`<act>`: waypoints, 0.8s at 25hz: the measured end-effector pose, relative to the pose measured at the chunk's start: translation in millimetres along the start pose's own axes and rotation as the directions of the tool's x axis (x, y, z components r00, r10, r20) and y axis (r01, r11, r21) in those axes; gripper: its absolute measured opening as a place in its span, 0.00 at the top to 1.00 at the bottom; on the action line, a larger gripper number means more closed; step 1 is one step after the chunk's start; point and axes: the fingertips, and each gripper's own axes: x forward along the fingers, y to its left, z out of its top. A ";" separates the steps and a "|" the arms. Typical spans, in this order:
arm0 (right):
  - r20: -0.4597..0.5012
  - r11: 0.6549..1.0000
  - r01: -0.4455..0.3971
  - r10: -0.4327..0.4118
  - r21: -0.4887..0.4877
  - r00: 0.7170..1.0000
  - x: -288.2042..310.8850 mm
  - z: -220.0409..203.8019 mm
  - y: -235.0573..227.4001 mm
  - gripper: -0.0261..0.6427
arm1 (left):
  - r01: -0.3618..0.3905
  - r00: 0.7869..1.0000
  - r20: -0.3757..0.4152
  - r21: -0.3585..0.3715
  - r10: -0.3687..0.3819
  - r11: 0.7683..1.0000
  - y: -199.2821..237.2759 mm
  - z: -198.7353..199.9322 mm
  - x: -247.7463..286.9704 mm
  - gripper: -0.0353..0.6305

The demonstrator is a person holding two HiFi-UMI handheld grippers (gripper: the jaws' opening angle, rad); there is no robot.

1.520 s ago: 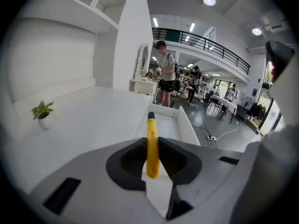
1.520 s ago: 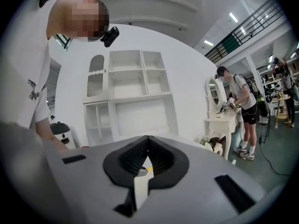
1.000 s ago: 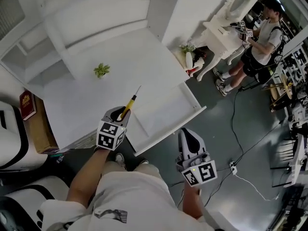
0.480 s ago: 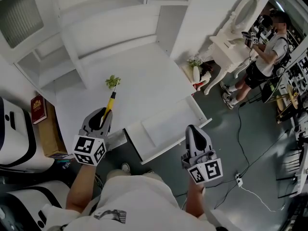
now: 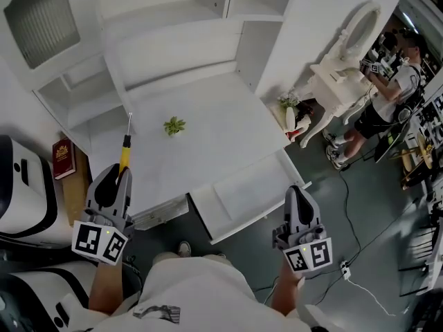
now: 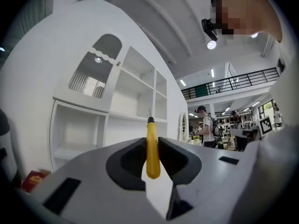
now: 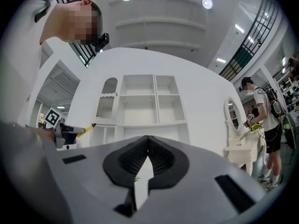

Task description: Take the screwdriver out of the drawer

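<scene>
The screwdriver (image 5: 125, 150) has a yellow handle and a thin metal shaft that points away from me. My left gripper (image 5: 115, 180) is shut on its handle and holds it in the air over the left end of the white desk (image 5: 214, 140). In the left gripper view the handle (image 6: 153, 149) stands upright, pinched between the dark pads. The open drawer (image 5: 239, 203) juts out under the desk's front edge. My right gripper (image 5: 296, 194) hovers off the drawer's front right corner, its jaws (image 7: 148, 139) shut with nothing in them. The right gripper view also catches the screwdriver (image 7: 87, 130) at far left.
A small green plant (image 5: 174, 125) stands on the desk. White shelves (image 5: 173, 26) rise behind it. A red book (image 5: 62, 159) lies on a box at the left. A white vanity with mirror (image 5: 346, 43), another person (image 5: 384, 95) and a floor cable (image 5: 349, 213) are at the right.
My left gripper has carried the screwdriver up and to the left, away from the drawer to the desk's left end. My right gripper has risen slightly.
</scene>
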 end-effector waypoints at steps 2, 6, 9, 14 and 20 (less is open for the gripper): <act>-0.007 1.000 -0.013 0.013 0.007 1.000 4.6 0.2 3.1 0.95 | -0.015 0.999 0.038 0.012 0.015 1.000 6.1 17.8 -7.7 0.82; -0.005 1.000 -0.025 0.025 0.012 1.000 15.2 6.1 8.7 0.95 | -0.065 0.992 0.111 0.047 0.059 0.997 20.5 46.8 -27.7 0.82; 0.005 1.000 -0.029 0.029 0.011 1.000 24.2 8.3 13.9 0.95 | -0.118 0.982 0.154 0.067 0.106 0.991 39.0 54.0 -46.7 0.82; 0.005 1.000 -0.022 0.022 -0.013 1.000 33.3 8.9 21.5 0.95 | -0.198 0.968 0.167 0.064 0.185 0.978 63.8 50.5 -70.5 0.82; -0.005 0.999 -0.003 0.003 -0.046 1.000 26.1 11.1 24.8 0.95 | -0.228 0.968 0.123 0.049 0.220 0.973 72.3 27.2 -79.7 0.82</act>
